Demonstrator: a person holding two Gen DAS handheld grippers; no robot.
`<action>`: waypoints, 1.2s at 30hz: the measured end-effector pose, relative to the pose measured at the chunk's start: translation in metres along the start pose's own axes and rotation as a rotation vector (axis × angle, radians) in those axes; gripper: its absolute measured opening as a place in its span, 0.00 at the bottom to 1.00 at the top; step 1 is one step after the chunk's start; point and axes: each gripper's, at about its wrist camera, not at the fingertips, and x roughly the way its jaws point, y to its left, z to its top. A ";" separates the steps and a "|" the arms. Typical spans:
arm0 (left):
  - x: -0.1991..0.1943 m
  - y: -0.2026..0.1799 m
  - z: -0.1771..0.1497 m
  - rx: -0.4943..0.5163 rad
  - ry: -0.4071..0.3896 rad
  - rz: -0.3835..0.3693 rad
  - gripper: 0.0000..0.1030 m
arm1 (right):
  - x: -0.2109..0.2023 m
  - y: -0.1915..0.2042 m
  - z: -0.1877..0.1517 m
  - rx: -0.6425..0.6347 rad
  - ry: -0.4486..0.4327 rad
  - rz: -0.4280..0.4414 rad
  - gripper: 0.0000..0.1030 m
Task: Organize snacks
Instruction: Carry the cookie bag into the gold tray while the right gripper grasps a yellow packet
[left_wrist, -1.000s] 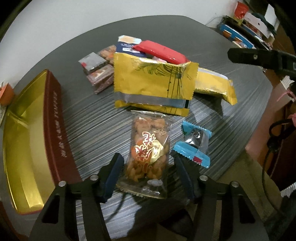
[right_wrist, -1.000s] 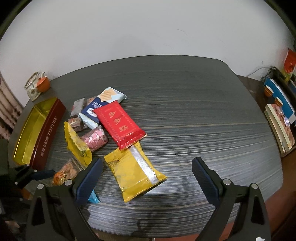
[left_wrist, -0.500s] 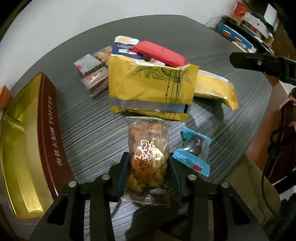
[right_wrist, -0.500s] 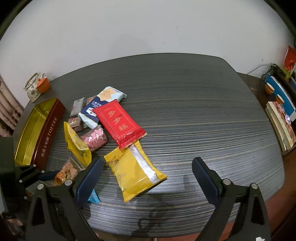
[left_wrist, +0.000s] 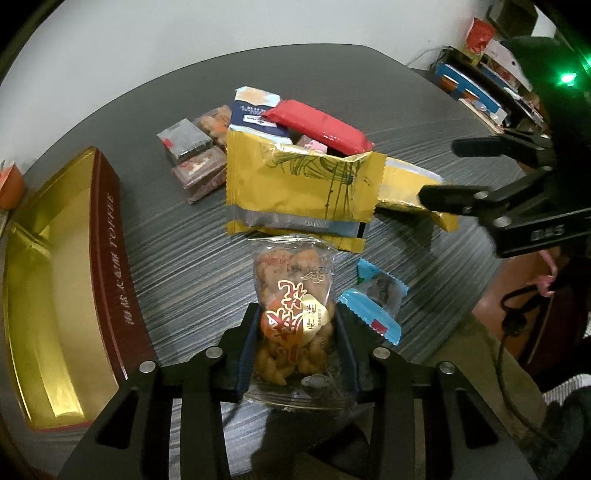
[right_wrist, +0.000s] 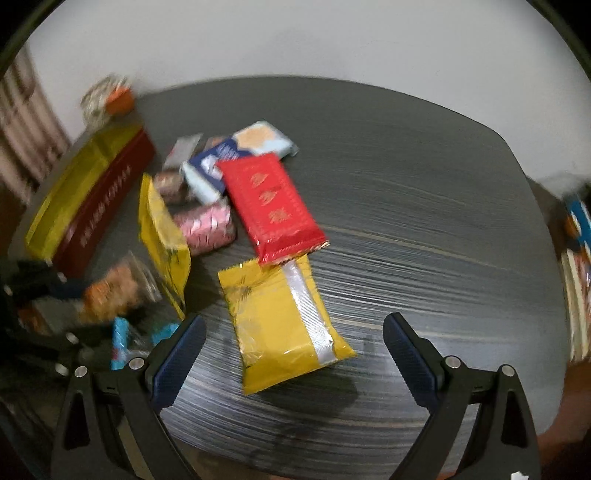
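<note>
Shiny wrappers and foil on a dull striped counter

The clear crinkled plastic packet of fried snacks (left_wrist: 293, 314) glints; the gold foil-film pouch (left_wrist: 299, 195) and the glossy red flat wrapper (right_wrist: 271, 210) shine; the gold-lined dark red tin tray (left_wrist: 55, 280) is mirror-bright metal inside and satin outside; the dark grey streaked counter (right_wrist: 406, 206) looks matt and wood-grained; the blue pads (right_wrist: 179, 356) look ribbed and rubbery.

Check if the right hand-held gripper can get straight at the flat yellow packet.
Probably yes: the right hand-held gripper is open with the flat yellow packet between its fingers; only the red packet overlaps its far end.
</note>
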 end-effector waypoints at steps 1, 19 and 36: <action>-0.001 0.000 0.000 -0.006 -0.003 0.003 0.39 | 0.005 0.001 0.001 -0.029 0.011 -0.010 0.93; -0.022 -0.001 -0.008 -0.043 -0.023 0.012 0.39 | 0.041 -0.007 0.010 -0.014 0.088 0.095 0.69; -0.038 0.009 -0.003 -0.080 -0.055 0.023 0.39 | 0.043 0.001 0.007 -0.009 0.090 0.092 0.56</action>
